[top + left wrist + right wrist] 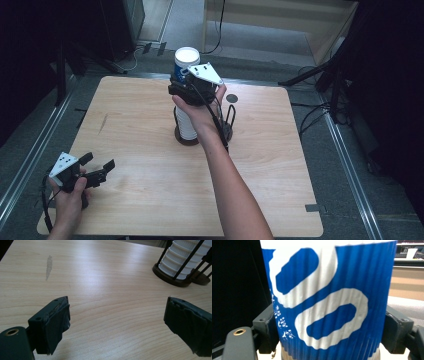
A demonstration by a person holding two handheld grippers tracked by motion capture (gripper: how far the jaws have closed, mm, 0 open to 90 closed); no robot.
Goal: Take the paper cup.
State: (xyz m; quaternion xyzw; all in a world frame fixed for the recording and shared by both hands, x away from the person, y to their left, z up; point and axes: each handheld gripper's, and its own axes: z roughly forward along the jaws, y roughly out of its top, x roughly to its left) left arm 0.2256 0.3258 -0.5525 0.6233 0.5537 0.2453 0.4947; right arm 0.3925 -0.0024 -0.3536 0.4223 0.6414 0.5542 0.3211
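Blue-and-white cup [329, 302] is up in the air above bench [150, 200] centre, toward 12 o'clock, directly over cup stack [186, 122]. Right tongs [192, 82] clamp it: right gripper view has both jaws pressed against the ribbed cup wall, w/ a white loop pattern and small print the high view can't resolve. High view gives white cup top and the stack sitting in a dark wire holder [227, 117]. Left tongs [97, 167] at 8 o'clock, wide open, nothing held, over bare wood. Left gripper view adds a grey smear [49, 266] on bench, stack [185, 260] at 1 o'clock.
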